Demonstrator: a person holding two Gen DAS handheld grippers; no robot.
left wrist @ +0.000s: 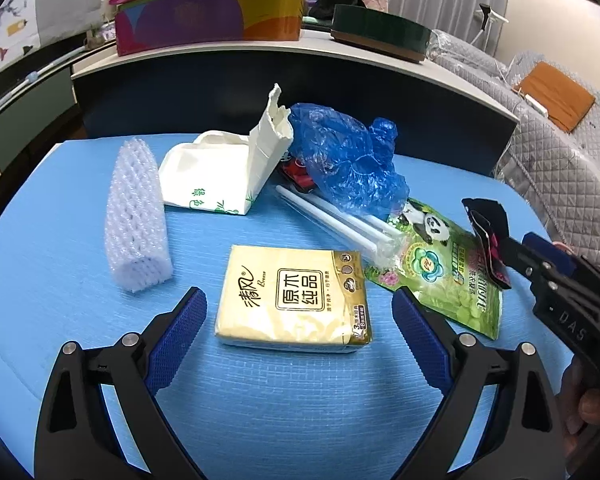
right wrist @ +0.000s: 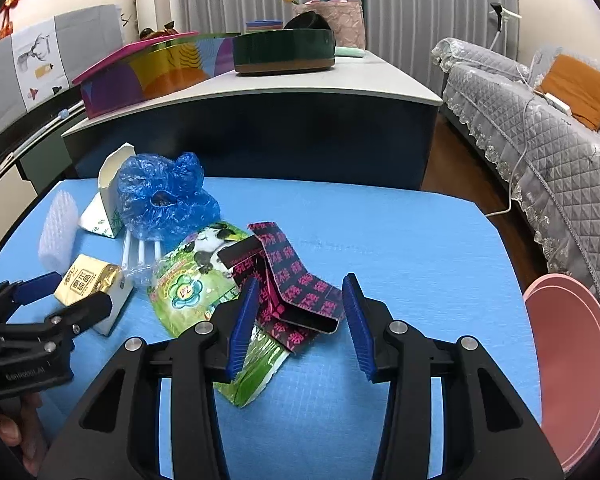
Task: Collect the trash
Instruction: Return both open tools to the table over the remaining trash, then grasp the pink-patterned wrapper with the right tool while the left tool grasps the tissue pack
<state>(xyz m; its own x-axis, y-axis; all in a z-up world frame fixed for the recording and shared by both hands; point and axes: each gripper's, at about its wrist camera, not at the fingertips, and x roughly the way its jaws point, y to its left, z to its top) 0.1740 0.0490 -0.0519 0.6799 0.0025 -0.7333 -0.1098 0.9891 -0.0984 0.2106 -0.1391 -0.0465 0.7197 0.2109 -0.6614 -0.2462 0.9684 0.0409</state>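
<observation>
Blue-padded jaws standing open over trash on a blue mat.

Left gripper [left wrist: 298,312] is hovering wide apart around the near end of a tissue pack [left wrist: 294,298], pads not touching it; a foam roll [left wrist: 136,220] is lying to the left, a torn carton [left wrist: 224,168], blue bag [left wrist: 348,160] and straws [left wrist: 340,220] farther off, a green pouch [left wrist: 440,264] to the right. Right gripper [right wrist: 300,312] is standing partly open on either side of a black-and-pink wrapper [right wrist: 296,280], apart from it; the wrapper is overlapping the pouch [right wrist: 188,280], and a pink bin [right wrist: 572,360] is sitting at the far right, beside the mat [right wrist: 420,248].
</observation>
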